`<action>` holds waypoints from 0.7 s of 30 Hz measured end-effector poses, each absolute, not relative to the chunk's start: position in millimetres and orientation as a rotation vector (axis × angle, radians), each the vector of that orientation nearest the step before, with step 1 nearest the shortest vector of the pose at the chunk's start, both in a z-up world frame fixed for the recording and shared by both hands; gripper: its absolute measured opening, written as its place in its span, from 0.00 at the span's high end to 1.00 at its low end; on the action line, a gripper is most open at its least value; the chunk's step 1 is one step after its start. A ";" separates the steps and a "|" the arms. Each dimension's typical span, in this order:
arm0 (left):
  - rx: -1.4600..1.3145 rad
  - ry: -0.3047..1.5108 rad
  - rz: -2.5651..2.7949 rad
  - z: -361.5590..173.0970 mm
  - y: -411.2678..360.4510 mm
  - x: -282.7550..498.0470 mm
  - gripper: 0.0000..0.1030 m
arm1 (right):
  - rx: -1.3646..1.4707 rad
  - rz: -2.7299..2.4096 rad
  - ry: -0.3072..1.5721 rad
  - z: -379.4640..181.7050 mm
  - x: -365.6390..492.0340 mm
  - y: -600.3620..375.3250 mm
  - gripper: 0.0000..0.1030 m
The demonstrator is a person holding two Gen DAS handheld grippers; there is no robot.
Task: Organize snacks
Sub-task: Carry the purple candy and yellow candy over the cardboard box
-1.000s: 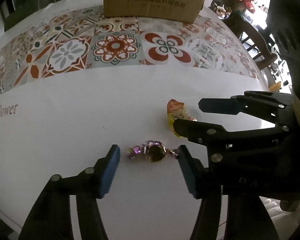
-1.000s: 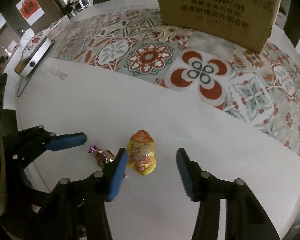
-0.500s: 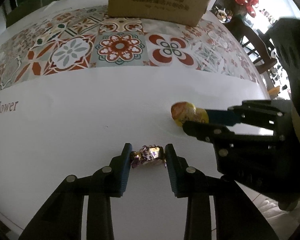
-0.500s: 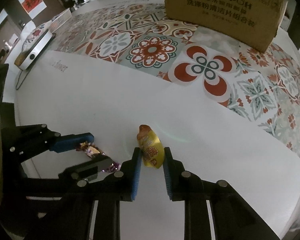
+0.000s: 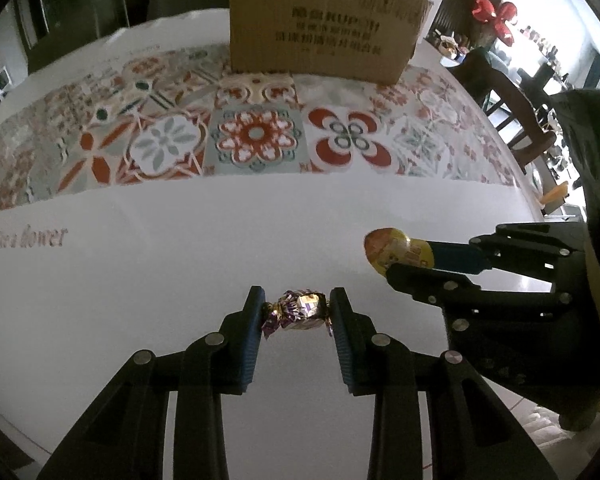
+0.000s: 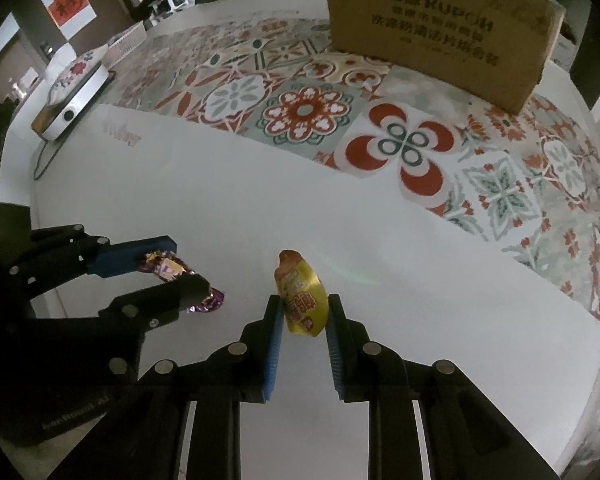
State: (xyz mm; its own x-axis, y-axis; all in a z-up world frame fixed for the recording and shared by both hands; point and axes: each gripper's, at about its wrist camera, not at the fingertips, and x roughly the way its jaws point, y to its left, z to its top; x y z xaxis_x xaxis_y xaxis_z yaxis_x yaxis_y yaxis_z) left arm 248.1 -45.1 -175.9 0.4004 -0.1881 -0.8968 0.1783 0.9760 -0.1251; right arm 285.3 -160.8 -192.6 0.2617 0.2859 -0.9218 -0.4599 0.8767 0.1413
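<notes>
My left gripper (image 5: 297, 312) is shut on a purple-and-gold wrapped candy (image 5: 300, 311), its blue pads pressing both twisted ends just over the white table. My right gripper (image 6: 303, 316) is shut on a yellow-and-orange snack pouch (image 6: 300, 296), which stands upright between the pads. In the left wrist view the right gripper (image 5: 410, 258) comes in from the right with the pouch (image 5: 392, 245) sticking out of its tip. In the right wrist view the left gripper (image 6: 172, 268) reaches in from the left with the candy (image 6: 166, 267).
A brown cardboard box (image 5: 320, 28) (image 6: 440, 28) stands at the far side on the patterned tile cloth (image 5: 256, 136). A white round device (image 6: 72, 100) with a cable lies at the far left. A dark chair (image 5: 508, 96) stands beyond the table's right edge.
Both grippers went from open around their snacks to shut on them. The pouch has turned from lying flat to upright, and the candy and pouch now sit a little higher against the table.
</notes>
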 end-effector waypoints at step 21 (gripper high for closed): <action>-0.021 0.917 -0.213 -89.1 -46.1 274.4 0.68 | -0.071 0.434 0.992 -113.1 298.4 -185.9 0.78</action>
State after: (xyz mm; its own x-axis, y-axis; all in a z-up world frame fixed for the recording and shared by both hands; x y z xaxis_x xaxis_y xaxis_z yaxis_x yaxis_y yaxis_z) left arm 274.4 -46.1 -89.1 0.5886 -0.1918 -0.7853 0.1737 0.9788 -0.1088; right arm 298.4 -185.9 -113.1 0.4691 0.3220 -0.8223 -0.3855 0.9124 0.1374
